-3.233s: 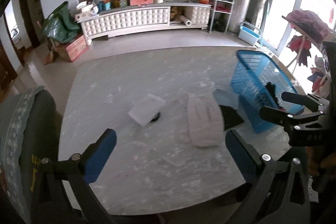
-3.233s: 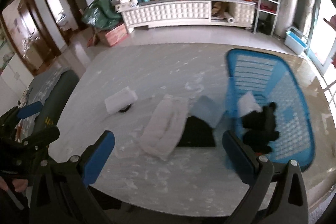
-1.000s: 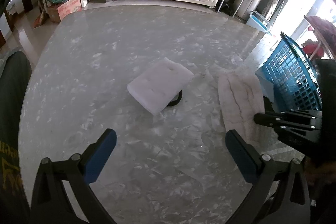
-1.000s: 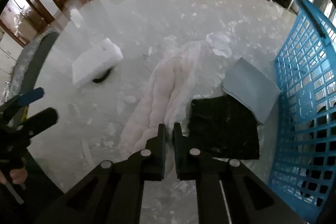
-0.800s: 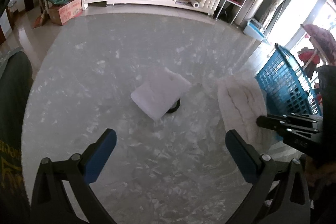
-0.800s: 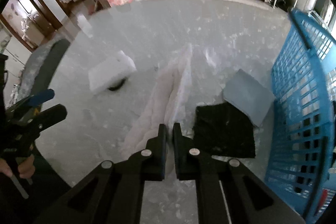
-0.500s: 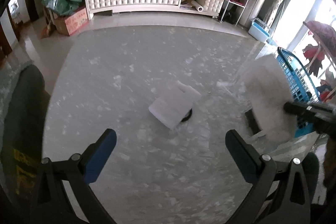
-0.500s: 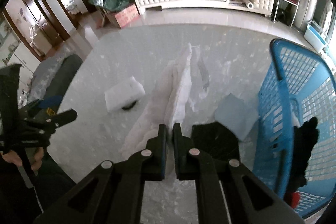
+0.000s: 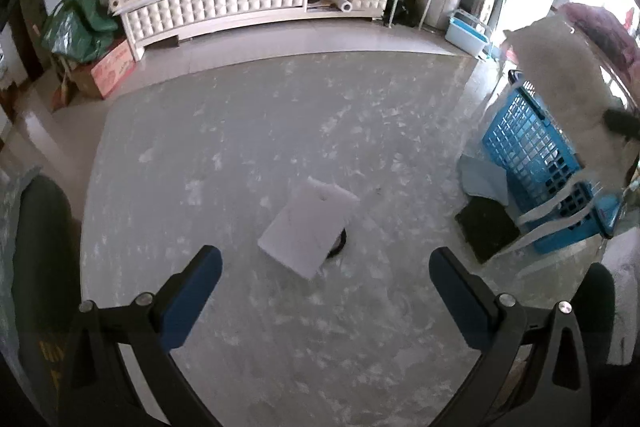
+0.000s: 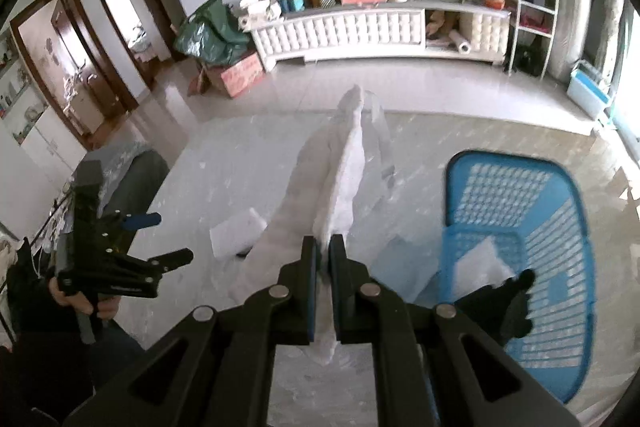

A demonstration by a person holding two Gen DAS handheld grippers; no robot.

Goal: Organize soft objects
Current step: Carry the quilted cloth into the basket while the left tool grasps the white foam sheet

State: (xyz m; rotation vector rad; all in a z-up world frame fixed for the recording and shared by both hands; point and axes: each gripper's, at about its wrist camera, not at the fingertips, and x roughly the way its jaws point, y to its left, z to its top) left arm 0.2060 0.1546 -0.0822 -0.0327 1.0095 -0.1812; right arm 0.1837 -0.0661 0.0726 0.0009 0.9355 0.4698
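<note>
Far left in the right wrist view: left gripper [image 10: 158, 241], held up off the table, fingers spread wide, nothing between them. Same from its own camera: blue pads [image 9: 192, 301] well apart over bare marble table [image 9: 224, 155].

Just right of that, a folded white cloth [image 9: 308, 227] flat on the table, with a small dark thing peeking from under its right edge; ahead of the left gripper and nearer to it than to the right one.

At centre, right gripper [image 10: 323, 255] clamped hard on a white fluffy towel [image 10: 344, 171], lifted clear of the table. Long axis of the towel running forward and away from the fingers, free end drooping, a thin strap or ribbon trailing off its right side.

Further right on the table: a black cloth [image 9: 486, 227] and a pale blue cloth [image 9: 480, 179], both pressed close against the left side of the basket.

Far right: blue basket [image 10: 560, 187], already holding a white piece and a black piece. Seen from the right wrist camera, basket lying to the right of and below the hanging towel, opening upward.

Likely next: swing right and lower in, carried high enough for the drooping end and strap to clear the rim. Main risk probably the tail catching on the near wall or dragging the cloths beside it.
</note>
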